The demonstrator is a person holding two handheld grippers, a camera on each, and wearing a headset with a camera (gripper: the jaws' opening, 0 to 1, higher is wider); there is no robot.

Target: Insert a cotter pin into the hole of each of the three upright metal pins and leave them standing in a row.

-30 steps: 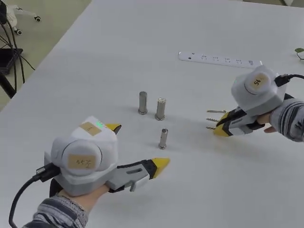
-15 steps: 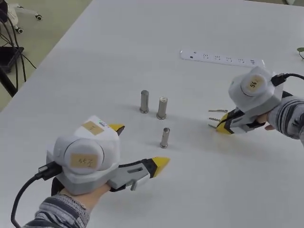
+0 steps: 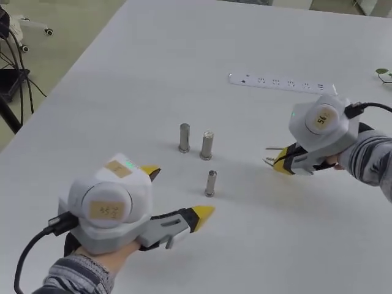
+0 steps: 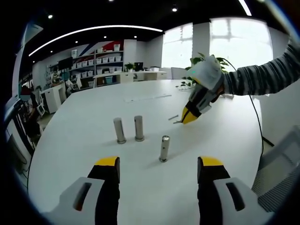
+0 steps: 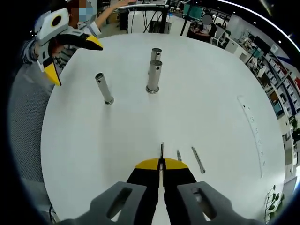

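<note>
Right gripper [image 5: 161,165] clamped on one cotter pin [image 5: 161,151] — two spare cotter pins [image 5: 198,159] lie on the table [image 3: 153,73] just beside its tips. Left gripper [image 4: 159,162] released, jaws wide apart. Three metal pins [image 3: 207,145] stand upright between the grippers.

Silver metal pins [image 3: 210,183], white table [image 3: 153,73]

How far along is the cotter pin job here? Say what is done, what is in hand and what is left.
Done: nothing; the three metal pins stand bare. In hand: the right gripper is shut on one cotter pin; the left gripper is open. Left: all three insertions, with two spare cotter pins lying on the table, and forming the row.
</note>
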